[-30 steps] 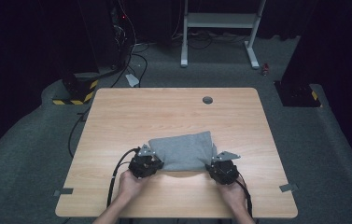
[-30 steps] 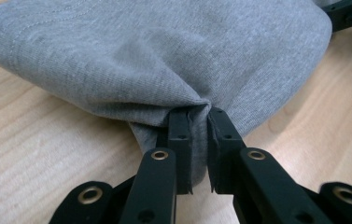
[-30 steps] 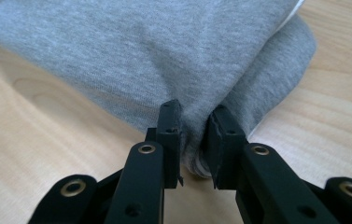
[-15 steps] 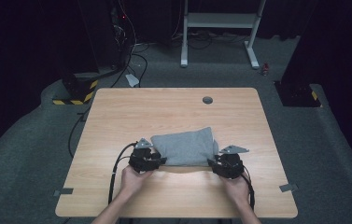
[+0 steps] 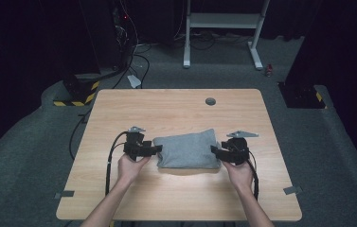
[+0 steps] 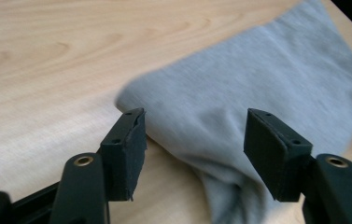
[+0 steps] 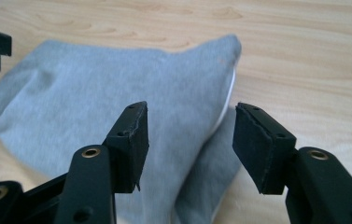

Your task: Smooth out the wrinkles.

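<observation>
Beside the folded cloth (image 5: 187, 149) on the table (image 5: 176, 111), from the high view, I have my left gripper (image 5: 154, 150) and right gripper (image 5: 215, 151) at its ends. Left gripper view: jaws have just been opening, cloth (image 6: 257, 88) released between them. Right gripper view: likewise, clear of the cloth (image 7: 117, 98). I judge this fold done.

Left forearm: reaching in from the near edge, angling toward the far left.
Left hand (image 5: 129, 166): wrapping the gripper body from behind.
Left gripper (image 5: 157, 150): pointing right, its 2 jaws having just been opening, now standing apart and pressing on nothing.
Right forearm: reaching in from the near edge, angling slightly left.
Right hand (image 5: 238, 171): gripping from behind.
Right gripper (image 5: 214, 151): pointing left, its jaws having just been opening, now gaping and clamping nothing.
</observation>
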Motion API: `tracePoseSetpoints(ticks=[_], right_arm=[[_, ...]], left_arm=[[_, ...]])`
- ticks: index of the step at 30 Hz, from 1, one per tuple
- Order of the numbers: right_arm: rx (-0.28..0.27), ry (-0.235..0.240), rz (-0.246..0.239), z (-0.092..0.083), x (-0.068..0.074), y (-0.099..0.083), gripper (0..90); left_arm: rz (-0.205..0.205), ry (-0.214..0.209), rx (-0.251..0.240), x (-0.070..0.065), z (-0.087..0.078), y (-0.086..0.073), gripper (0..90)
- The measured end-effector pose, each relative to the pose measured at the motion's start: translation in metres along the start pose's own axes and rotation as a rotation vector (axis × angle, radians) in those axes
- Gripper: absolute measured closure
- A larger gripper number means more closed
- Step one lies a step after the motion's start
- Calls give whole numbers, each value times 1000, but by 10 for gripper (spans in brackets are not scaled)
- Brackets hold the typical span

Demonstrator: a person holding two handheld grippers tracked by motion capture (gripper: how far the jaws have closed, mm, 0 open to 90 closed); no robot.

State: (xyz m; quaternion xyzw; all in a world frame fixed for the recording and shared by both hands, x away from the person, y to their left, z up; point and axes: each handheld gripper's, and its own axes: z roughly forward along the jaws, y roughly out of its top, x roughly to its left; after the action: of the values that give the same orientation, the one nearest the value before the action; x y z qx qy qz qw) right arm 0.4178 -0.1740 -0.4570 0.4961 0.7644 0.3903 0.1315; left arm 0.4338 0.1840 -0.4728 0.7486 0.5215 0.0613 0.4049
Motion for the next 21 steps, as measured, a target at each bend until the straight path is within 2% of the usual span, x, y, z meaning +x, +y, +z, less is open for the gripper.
tracePoseSetpoints(ticks=[3,5,8,10,11,13,15,17,18,21], right_arm=[[0,-13,11,8,1,10,439],[6,-25,16,15,0,18,432],[21,-34,28,23,-2,23,428],[33,-58,20,28,-4,27,429],[35,-60,21,29,-5,28,428],[57,-54,41,34,-8,30,427],[68,-56,58,40,-10,32,427],[75,-49,62,44,-13,33,431],[77,-46,67,47,-14,34,440],[88,-17,86,52,-15,35,539]], left_arm=[[-10,8,24,4,10,7,367],[-38,3,24,6,17,10,361],[-36,25,57,6,27,15,354],[-36,33,63,6,31,17,353],[-48,32,58,7,33,18,352],[-76,31,71,9,37,18,348],[-78,47,86,11,41,18,344],[-88,42,89,12,44,19,344],[-80,42,92,12,45,20,345],[-77,34,101,11,48,22,376]])
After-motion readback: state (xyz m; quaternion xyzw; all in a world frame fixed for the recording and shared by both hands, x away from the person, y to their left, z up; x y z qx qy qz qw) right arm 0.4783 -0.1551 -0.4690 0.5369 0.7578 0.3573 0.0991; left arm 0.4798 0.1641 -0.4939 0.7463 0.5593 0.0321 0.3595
